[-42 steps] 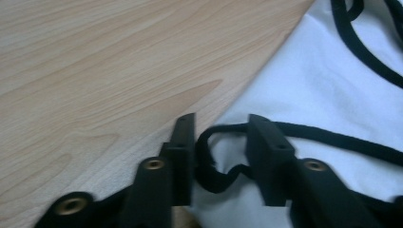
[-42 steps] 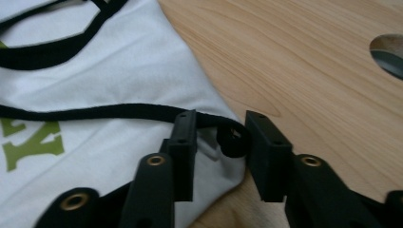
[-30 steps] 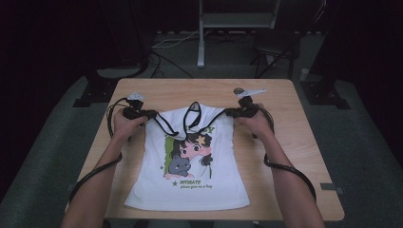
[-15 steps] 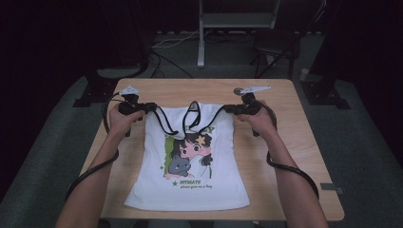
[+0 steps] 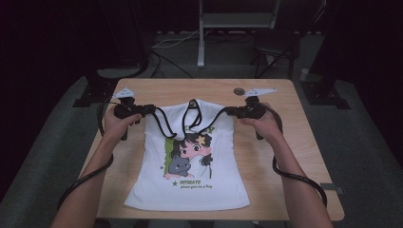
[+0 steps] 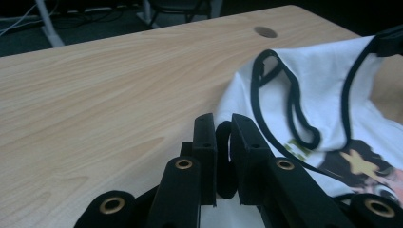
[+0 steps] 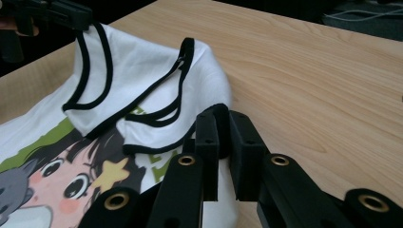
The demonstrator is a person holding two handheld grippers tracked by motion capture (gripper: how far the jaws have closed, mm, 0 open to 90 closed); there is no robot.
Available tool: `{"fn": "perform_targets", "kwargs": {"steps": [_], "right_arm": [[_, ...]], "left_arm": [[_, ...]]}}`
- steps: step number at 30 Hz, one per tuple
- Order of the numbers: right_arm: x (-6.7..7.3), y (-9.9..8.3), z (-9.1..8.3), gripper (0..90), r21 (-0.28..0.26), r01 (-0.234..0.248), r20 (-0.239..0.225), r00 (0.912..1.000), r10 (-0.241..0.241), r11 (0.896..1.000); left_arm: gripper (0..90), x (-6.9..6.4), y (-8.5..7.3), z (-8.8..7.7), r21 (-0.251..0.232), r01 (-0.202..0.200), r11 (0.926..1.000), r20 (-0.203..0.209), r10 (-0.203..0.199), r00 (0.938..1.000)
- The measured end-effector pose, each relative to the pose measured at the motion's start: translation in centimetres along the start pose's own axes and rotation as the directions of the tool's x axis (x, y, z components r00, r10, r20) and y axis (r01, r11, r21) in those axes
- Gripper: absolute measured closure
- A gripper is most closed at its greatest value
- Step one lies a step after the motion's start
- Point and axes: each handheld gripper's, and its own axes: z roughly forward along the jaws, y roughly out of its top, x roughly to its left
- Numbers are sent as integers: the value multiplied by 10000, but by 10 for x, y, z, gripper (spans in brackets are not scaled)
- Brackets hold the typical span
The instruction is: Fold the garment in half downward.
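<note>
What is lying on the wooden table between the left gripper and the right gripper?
In the high view, the white black-trimmed tank top spans between the left gripper and right gripper; each is shut on a shoulder strap.

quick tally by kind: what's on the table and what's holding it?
Tops: 1, a white tank top with black trim and a cartoon print
Grippers: 2, left gripper and right gripper, each shut on a black shoulder strap
Tables: 1, wooden table
Total: 4
</note>
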Motion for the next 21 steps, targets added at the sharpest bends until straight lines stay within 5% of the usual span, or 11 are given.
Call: {"fn": "perform_targets", "kwargs": {"steps": [11,21], "right_arm": [[12,-12,-10,833,150,585,-628,9964,-575,9982],[19,-33,-15,829,1137,1213,-1103,9879,-1088,9861]], "left_arm": [[814,-11,-21,-19,316,-309,9990,454,295,9985],[812,-16,-45,-31,1144,-631,9914,473,580,9972]]}}
